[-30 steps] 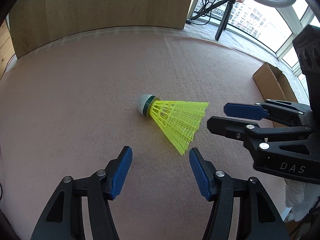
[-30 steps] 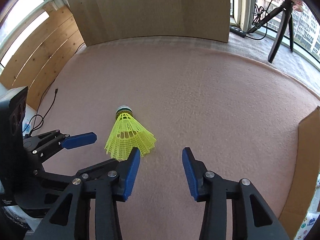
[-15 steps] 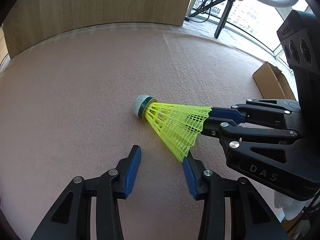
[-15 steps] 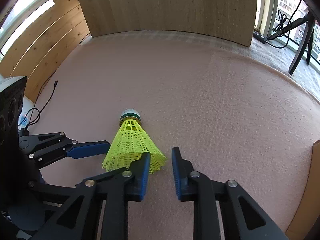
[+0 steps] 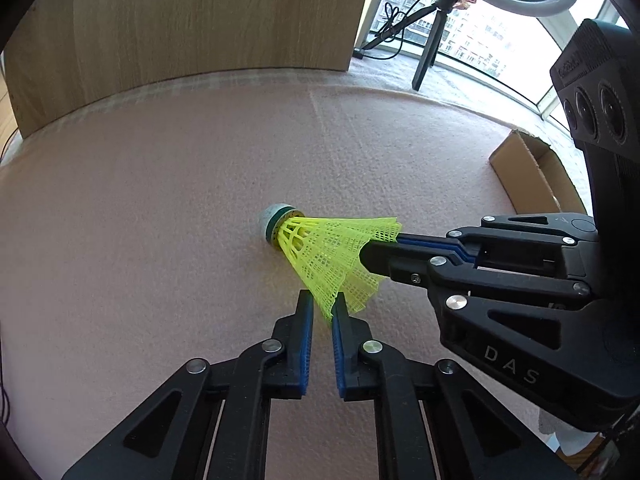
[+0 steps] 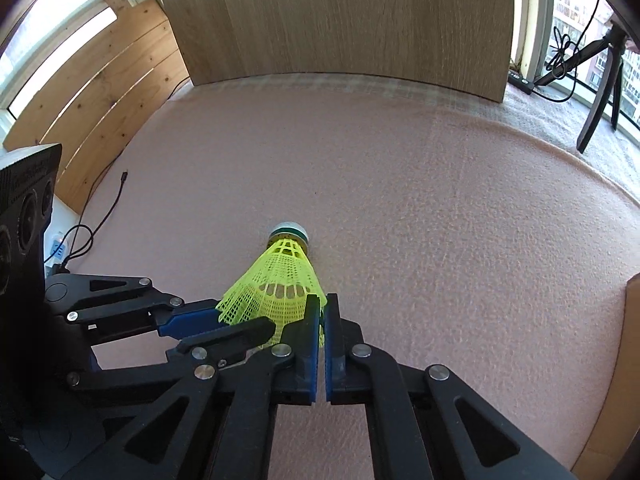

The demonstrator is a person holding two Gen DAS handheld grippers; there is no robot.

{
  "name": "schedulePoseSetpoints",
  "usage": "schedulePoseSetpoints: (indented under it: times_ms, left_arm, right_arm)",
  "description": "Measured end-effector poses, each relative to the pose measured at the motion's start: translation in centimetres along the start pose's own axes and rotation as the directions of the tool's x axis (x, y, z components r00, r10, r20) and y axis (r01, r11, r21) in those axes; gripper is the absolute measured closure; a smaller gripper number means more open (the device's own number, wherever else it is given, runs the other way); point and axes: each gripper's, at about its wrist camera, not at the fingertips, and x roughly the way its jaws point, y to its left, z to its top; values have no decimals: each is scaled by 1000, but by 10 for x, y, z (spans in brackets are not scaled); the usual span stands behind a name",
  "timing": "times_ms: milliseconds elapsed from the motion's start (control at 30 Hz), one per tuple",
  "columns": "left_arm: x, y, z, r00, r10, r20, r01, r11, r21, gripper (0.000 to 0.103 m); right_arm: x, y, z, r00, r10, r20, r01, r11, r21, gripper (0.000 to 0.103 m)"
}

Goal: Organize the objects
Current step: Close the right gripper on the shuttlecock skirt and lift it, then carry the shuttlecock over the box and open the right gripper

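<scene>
A yellow plastic shuttlecock with a white and green cork lies on the pink felt surface; it also shows in the right wrist view. My left gripper is shut on the lower edge of its skirt. My right gripper is shut on the skirt's other rim, and it shows from the side in the left wrist view. The left gripper shows in the right wrist view at the skirt's left edge. The cork end points away from both grippers.
An open cardboard box stands at the right edge of the felt; its wall shows at the far right in the right wrist view. A wooden panel stands along the back. A black cable lies at the left. A tripod stands at the back right.
Both grippers moved in on the shuttlecock and closed from wide open. Each now pinches the skirt's rim. The shuttlecock has barely shifted.
</scene>
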Motion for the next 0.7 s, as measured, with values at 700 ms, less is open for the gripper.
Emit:
schedulePoseSetpoints:
  times_ms: [700]
  left_arm:
    - [-18, -157, 46, 988, -124, 86, 107, 977, 187, 96]
  right_arm:
    - [-127, -72, -40, 971, -147, 187, 121, 982, 146, 102]
